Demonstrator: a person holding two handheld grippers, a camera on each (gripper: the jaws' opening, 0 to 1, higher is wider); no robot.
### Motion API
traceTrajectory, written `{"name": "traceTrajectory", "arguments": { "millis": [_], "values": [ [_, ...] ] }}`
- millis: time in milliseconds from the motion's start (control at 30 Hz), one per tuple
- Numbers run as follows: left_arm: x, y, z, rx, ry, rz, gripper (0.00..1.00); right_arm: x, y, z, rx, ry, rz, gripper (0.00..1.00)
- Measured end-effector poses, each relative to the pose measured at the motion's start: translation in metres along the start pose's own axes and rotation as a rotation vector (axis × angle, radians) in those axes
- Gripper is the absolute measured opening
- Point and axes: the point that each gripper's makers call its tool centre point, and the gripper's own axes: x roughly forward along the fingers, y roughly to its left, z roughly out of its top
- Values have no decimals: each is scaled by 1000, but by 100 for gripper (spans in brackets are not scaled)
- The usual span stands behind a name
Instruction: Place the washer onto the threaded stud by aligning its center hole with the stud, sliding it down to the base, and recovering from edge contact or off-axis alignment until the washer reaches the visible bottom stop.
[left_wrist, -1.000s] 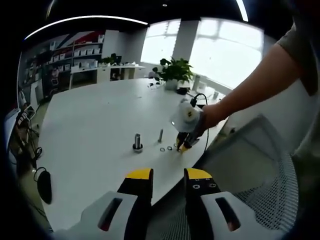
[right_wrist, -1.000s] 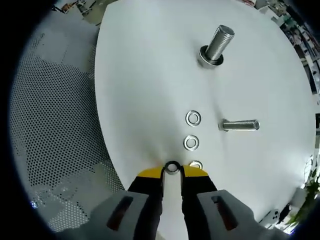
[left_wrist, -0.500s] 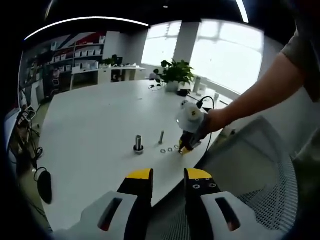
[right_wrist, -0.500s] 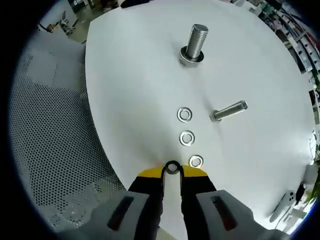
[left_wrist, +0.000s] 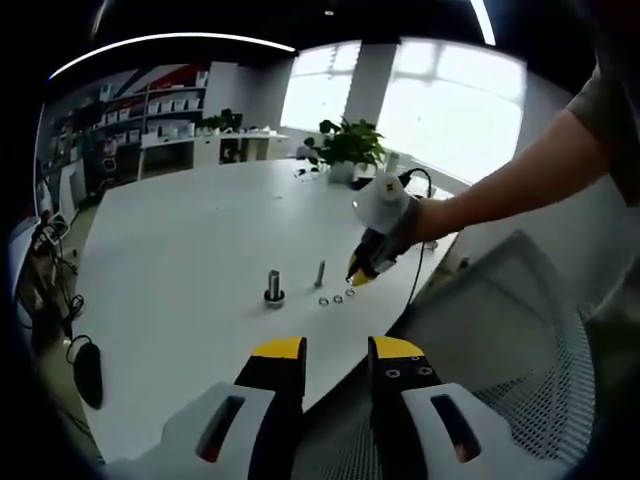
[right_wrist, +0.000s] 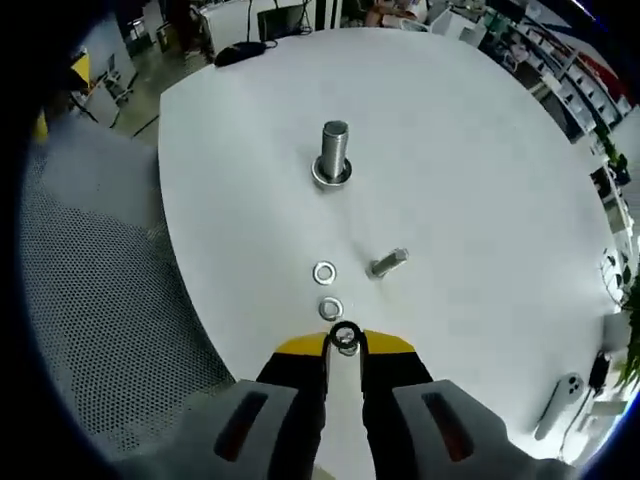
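We've got the washer (right_wrist: 345, 337) pinched in the right gripper (right_wrist: 345, 345) above the table (right_wrist: 480, 180) — the upright stud (right_wrist: 333, 153) sits straight ahead. Left gripper (left_wrist: 336, 360) hangs slightly parted, farther off.

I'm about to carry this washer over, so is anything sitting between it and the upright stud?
Two loose washers lie flat on the table along that line, below the washer held in the right gripper; nothing upright blocks the stud.
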Motion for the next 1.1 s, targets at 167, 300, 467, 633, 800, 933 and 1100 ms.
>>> {"name": "traceTrajectory", "arguments": {
  "millis": [167,300,467,633,800,933,1100],
  "values": [
    [0,-1,-1,1,7,-7,22,-7,-9,15,-5,-29,-16,14],
    [0,-1,0,4,3,-7,22,-5,-16,24,-19,-33,-29,14],
    [0,1,-1,0,3,1,22,0,-19,33,-43,-39,-35,14],
    [0,1,-1,1,2,2,22,3,-27,38,-37,-41,-40,14],
    [0,1,0,1,0,5,22,7,-27,37,-38,-23,-31,14],
    [0,1,0,-2,0,4,22,9,-26,39,-43,-21,-25,14],
    [0,1,0,-1,-1,4,22,12,-24,40,-55,-9,-16,14]
  ]
}}
